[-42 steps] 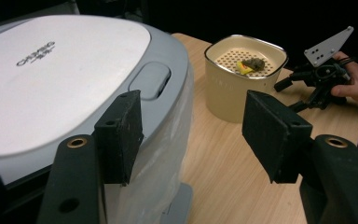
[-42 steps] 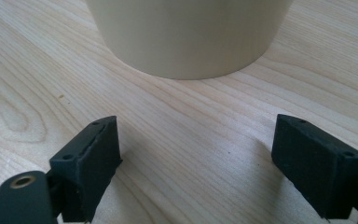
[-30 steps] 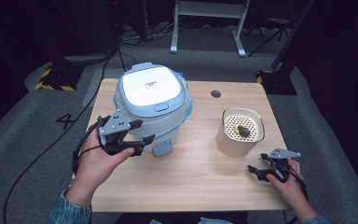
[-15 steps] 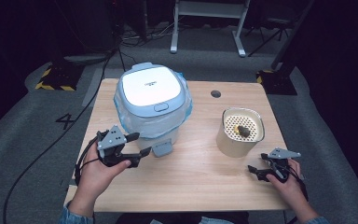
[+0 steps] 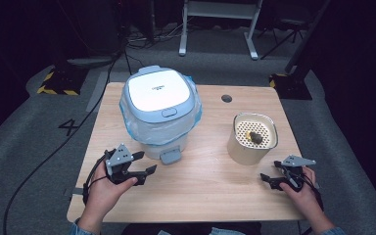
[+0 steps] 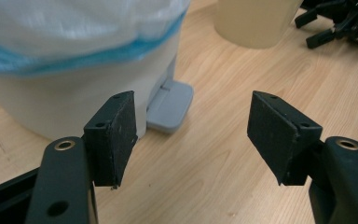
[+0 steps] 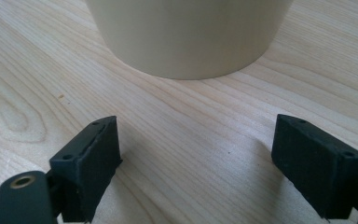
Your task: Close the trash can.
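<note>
While the left hand-held gripper [image 5: 143,164] sits low over the desk [image 5: 210,181] at about 7 o'clock from the pedal bin [image 5: 160,113], its jaws stand apart with nothing between them, released, and they have just been opening a little further. From the left gripper view, the grey pedal [image 6: 170,105] at the foot of the bin lies just beyond the left pad, not touching it. A white liner bag with a blue edge [image 5: 188,120] bulges out under the bin's closed lid [image 5: 157,93]. At about 3 o'clock from the bin stands a cream pot [image 5: 250,139] with a perforated insert and a small dark lump [image 5: 255,137] lying on it. The right hand-held gripper [image 5: 269,178] rests near the desk's front edge at about 5 o'clock from the pot, jaws wide and released, holding nothing; in the right gripper view the pot's wall [image 7: 186,37] rises close ahead, clear of both pads
</note>
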